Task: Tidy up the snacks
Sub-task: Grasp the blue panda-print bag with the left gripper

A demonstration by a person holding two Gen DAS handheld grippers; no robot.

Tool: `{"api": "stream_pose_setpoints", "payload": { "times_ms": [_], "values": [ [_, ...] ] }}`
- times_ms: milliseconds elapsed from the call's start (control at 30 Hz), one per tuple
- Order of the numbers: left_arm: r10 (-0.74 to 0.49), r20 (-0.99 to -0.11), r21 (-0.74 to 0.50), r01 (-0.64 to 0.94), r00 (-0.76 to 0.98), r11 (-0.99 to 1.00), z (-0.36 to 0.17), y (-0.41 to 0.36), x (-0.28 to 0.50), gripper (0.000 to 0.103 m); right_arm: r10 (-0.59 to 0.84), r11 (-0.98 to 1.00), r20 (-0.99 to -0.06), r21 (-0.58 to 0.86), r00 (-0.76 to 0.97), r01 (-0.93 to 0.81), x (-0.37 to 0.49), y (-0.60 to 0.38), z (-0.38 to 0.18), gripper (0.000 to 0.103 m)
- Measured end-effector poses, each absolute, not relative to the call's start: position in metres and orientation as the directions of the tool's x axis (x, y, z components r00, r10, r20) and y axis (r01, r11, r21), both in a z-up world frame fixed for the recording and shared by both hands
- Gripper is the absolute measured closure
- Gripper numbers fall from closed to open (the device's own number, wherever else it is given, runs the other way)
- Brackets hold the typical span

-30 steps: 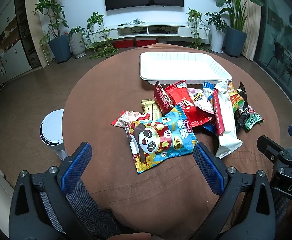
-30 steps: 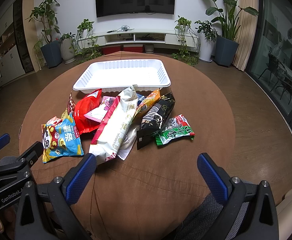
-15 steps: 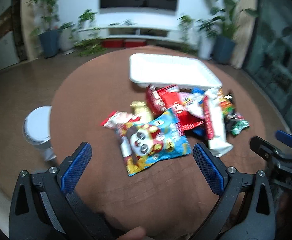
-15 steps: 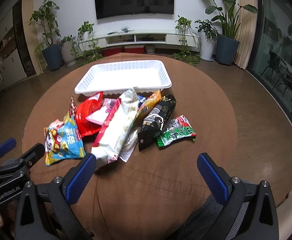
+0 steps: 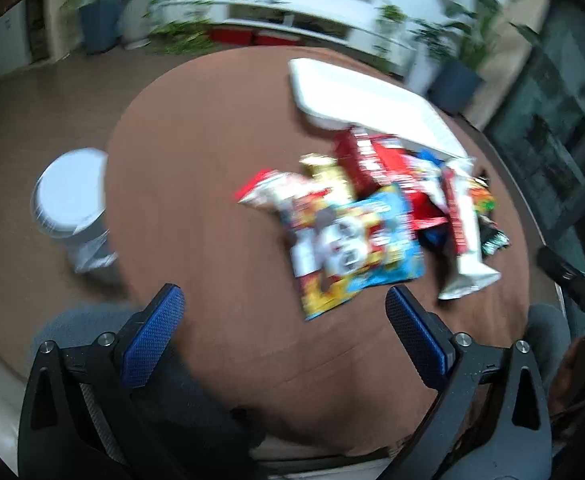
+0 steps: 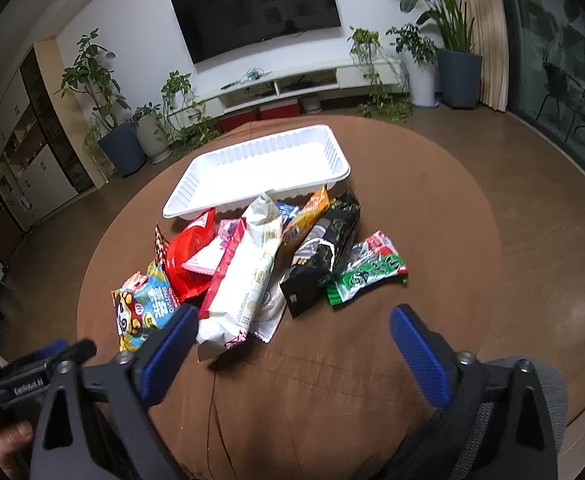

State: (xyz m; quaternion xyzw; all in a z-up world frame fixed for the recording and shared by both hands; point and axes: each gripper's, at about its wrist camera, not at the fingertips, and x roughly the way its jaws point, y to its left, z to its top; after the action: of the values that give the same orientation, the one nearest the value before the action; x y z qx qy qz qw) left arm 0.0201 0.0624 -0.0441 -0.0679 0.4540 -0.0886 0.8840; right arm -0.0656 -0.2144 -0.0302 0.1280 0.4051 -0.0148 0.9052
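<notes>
A: Starting big: we've got a round brown table (image 6: 432, 208), and the white tray (image 6: 252, 160) sits at its far side, nothing in it.

B: So nothing sorted yet?

A: Nothing we can see. All the snacks lie in one pile just in front of the tray, some overlapping. Long white pack (image 6: 248, 276) in the middle, black pack (image 6: 324, 248) to its right, panda bag (image 6: 144, 308) at the left end, red bag (image 6: 188, 256) behind that, green pack (image 6: 366, 272) on the right edge of the pile. A few smaller ones are tucked under; we can't name them.

B: Grippers?

A: Left gripper (image 5: 284, 320) is wide open, empty, hanging over the near table with the panda bag (image 5: 356, 240) just ahead of its fingers. That view is blurred. Right gripper (image 6: 292, 340) has its jaws closing from wide, nothing between the pads; the white pack's near end sits just beside its left finger.

B: Progress?

A: We'd call it the very start. Every pack is left to move into the tray. Our guess is that the panda bag or the white pack goes first.
</notes>
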Motion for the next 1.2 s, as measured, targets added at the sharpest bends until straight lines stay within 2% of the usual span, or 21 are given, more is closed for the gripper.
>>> {"api": "stream_pose_setpoints", "payload": {
  "times_ms": [67,200,267,367,567,733,900,1033,1200],
  "values": [
    [-0.229,-0.786,-0.149,0.182,0.574,0.972,-0.037,0.047,0.028,0.002,0.114,0.964,-0.746,0.242,0.657,0.108,-0.063,-0.216,-0.033,0.012],
    [-0.168,-0.794,0.116,0.417,0.584,0.902,-0.042,0.011,0.043,0.002,0.135,0.965,-0.749,0.247,0.649,0.085,-0.063,-0.218,-0.034,0.012],
    [-0.154,-0.781,0.220,0.498,0.605,0.838,-0.044,0.002,0.046,0.002,0.142,0.964,-0.753,0.252,0.643,0.082,-0.062,-0.218,-0.036,0.012],
    [-0.152,-0.769,0.315,0.576,0.620,0.755,-0.047,-0.004,0.049,0.003,0.148,0.964,-0.759,0.253,0.634,0.077,-0.060,-0.218,-0.039,0.012],
    [-0.193,-0.810,0.304,0.677,0.554,0.670,-0.057,-0.014,0.060,0.014,0.167,0.961,-0.770,0.266,0.615,0.072,-0.057,-0.218,-0.042,0.012],
    [-0.190,-0.827,0.319,0.720,0.529,0.617,-0.067,-0.029,0.060,0.018,0.182,0.959,-0.777,0.277,0.603,0.068,-0.055,-0.218,-0.046,0.012],
    [-0.214,-0.858,0.260,0.755,0.466,0.602,-0.069,-0.038,0.070,0.044,0.189,0.959,-0.777,0.278,0.600,0.059,-0.055,-0.216,-0.047,0.012],
    [-0.234,-0.883,0.202,0.779,0.407,0.593,-0.071,-0.041,0.074,0.047,0.189,0.959,-0.778,0.277,0.599,0.057,-0.056,-0.216,-0.047,0.012],
    [-0.195,-0.897,0.228,0.794,0.396,0.564,-0.077,-0.053,0.070,0.046,0.188,0.959,-0.779,0.278,0.598,0.061,-0.057,-0.214,-0.047,0.012]
  ]
}}
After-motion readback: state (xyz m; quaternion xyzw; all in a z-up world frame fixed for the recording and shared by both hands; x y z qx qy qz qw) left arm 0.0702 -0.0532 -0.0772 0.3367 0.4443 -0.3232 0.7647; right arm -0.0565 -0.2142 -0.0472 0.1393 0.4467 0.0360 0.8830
